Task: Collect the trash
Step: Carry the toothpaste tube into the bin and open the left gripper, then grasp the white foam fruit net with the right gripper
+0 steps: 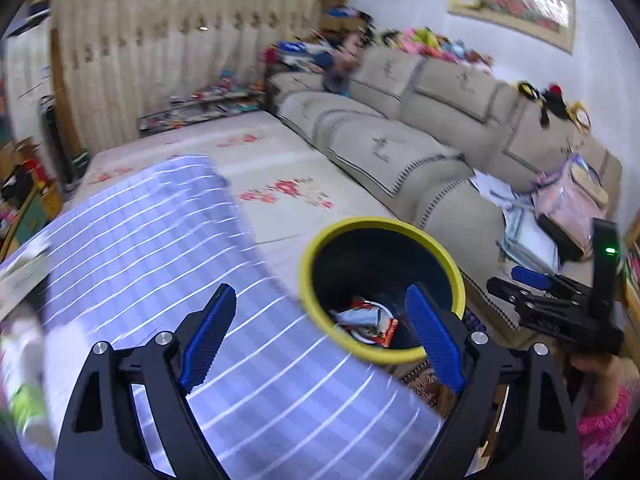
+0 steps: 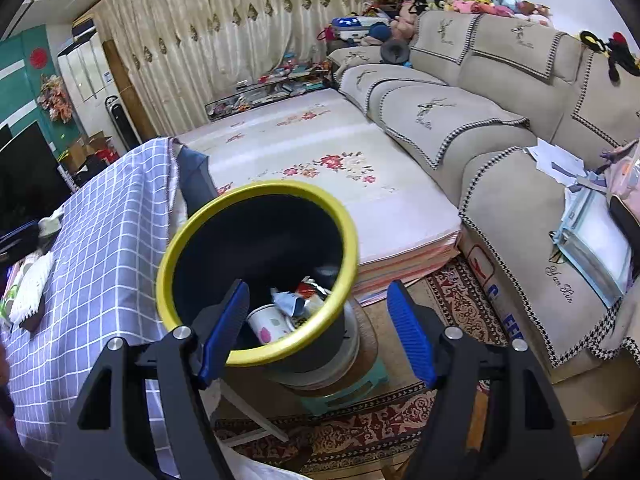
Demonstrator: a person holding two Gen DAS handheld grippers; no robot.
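Observation:
A black trash bin with a yellow rim (image 1: 320,236) (image 2: 188,232) stands beside the checked table. Inside lie a red and white wrapper (image 1: 374,322), a paper cup (image 2: 268,322) and a blue scrap (image 2: 286,300). My left gripper (image 1: 320,312) is open and empty, over the table edge at the bin's left side. My right gripper (image 2: 316,312) is open and empty, just above the bin's near rim. The right gripper also shows at the right in the left wrist view (image 1: 516,280).
A table with a blue checked cloth (image 1: 160,280) (image 2: 96,248) lies to the left, with items on its far left (image 2: 28,288). A flowered mat (image 2: 320,168), a beige sofa (image 2: 500,120) with papers (image 2: 592,232), a patterned rug (image 2: 400,432) and a small green stool (image 2: 344,392) surround the bin.

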